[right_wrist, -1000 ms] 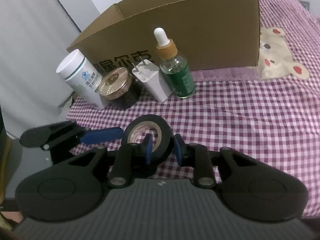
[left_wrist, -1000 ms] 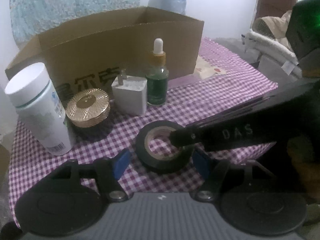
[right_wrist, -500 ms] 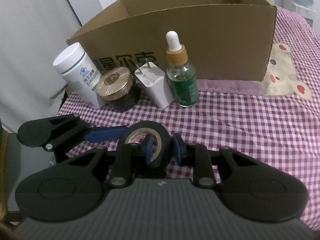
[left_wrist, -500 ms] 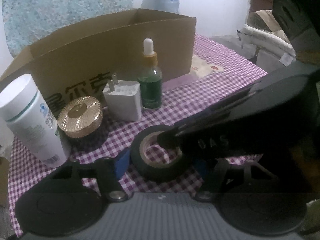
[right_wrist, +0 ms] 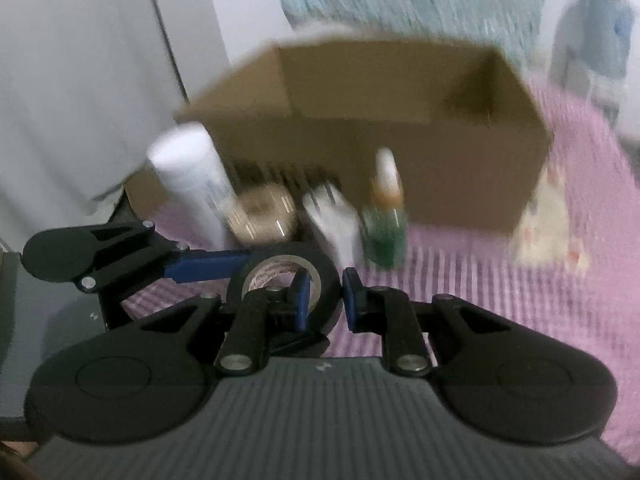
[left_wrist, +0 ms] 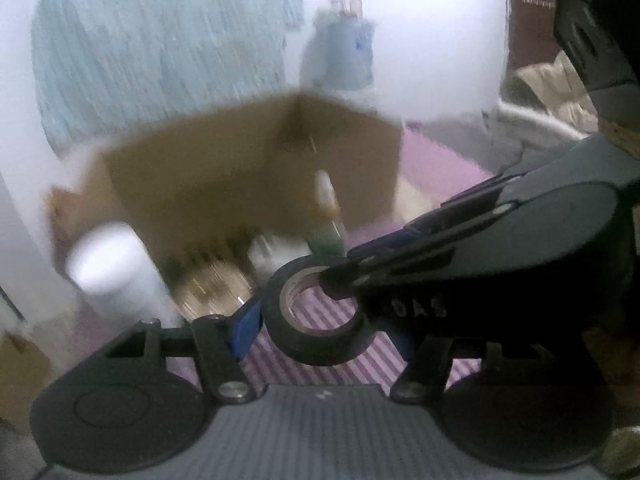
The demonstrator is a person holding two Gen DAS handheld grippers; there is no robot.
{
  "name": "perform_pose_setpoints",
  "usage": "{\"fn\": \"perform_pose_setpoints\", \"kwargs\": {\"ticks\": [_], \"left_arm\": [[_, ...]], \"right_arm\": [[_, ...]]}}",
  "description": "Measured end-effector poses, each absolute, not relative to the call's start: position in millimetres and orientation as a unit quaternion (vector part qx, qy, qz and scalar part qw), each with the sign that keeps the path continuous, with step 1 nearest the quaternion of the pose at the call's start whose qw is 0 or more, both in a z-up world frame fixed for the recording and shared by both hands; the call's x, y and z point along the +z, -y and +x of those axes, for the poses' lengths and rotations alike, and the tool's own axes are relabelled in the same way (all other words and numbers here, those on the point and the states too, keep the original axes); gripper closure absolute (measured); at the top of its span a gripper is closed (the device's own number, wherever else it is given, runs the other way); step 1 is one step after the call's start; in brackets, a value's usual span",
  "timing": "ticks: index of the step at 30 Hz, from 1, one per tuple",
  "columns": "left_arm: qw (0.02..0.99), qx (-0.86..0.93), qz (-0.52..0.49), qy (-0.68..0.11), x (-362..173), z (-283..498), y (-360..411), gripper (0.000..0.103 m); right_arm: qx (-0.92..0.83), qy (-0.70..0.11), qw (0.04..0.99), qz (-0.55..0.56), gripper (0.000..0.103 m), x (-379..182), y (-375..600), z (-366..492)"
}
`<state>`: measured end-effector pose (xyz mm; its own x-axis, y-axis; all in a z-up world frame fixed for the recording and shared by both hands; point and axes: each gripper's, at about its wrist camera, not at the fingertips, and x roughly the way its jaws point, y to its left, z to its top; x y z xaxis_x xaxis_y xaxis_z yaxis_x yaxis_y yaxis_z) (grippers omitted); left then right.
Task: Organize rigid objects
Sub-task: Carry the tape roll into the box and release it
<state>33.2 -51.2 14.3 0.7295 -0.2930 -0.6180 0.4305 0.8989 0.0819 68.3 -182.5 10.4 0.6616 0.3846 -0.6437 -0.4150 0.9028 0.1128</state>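
the right gripper (right_wrist: 323,294) was pinched on one wall of the black tape roll (right_wrist: 286,280), one blue pad inside the hole and the other against the outer face, and its jaws were closing on that wall. gripping through the ring, rather than across its full width, looked like the sensible hold for a roll wider than a narrow pinch could span. the left gripper (left_wrist: 328,322) straddled the same roll from the outside; its left blue pad lay against the roll's outer side, while its other pad was hidden behind the right gripper's arm, so i cannot tell whether it pressed or only steadied. the roll sat between the left gripper's fingers, close in front of both cameras, apparently lifted off the purple checked cloth (right_wrist: 500,300).

beyond it, blurred, stood a row just before the box: a white bottle (right_wrist: 188,172), a gold-lidded jar (right_wrist: 262,214), a white plug adapter (right_wrist: 334,216) and a green dropper bottle (right_wrist: 385,216). behind them the open cardboard box (right_wrist: 400,120) was likely where the roll belonged, judging by the task.
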Motion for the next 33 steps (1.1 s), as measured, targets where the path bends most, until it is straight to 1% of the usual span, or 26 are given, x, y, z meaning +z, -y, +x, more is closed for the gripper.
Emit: {"fn": "perform_pose_setpoints", "kwargs": {"ticks": [4,6,8,10,12,14,19,26,33], "left_arm": [[0.941,-0.171,0.145,-0.254,61.9,36.2,40.9,0.036],[0.945,-0.164,0.154,-0.237,80.2,45.8,35.5,0.036],[0.946,-0.159,0.157,-0.235,96.5,61.4,30.4,0.036],[0.944,-0.161,0.155,-0.244,106.7,83.2,25.0,0.036],[0.936,-0.168,0.150,-0.269,111.5,111.1,21.1,0.036],[0.924,-0.175,0.143,-0.307,112.2,145.5,19.0,0.036],[0.891,-0.170,0.145,-0.396,99.0,227.0,17.4,0.036],[0.850,-0.158,0.129,-0.485,55.9,304.3,7.1,0.036],[0.824,-0.148,0.103,-0.537,20.5,341.8,-3.9,0.036]], "right_arm": [[0.238,-0.265,0.933,-0.054,0.087,59.3,166.9,62.2],[0.250,-0.240,0.936,-0.059,0.087,79.4,162.9,69.2],[0.262,-0.226,0.936,-0.062,0.086,97.9,158.8,83.1],[0.274,-0.229,0.932,-0.058,0.086,112.7,157.0,103.3],[0.281,-0.247,0.926,-0.056,0.086,123.4,155.3,129.9],[0.286,-0.281,0.915,-0.048,0.086,127.8,152.0,164.5],[0.282,-0.367,0.886,-0.017,0.086,118.1,136.9,252.0],[0.273,-0.486,0.829,0.044,0.086,71.7,123.2,354.0],[0.264,-0.533,0.801,0.065,0.086,23.7,112.8,385.7]]}}
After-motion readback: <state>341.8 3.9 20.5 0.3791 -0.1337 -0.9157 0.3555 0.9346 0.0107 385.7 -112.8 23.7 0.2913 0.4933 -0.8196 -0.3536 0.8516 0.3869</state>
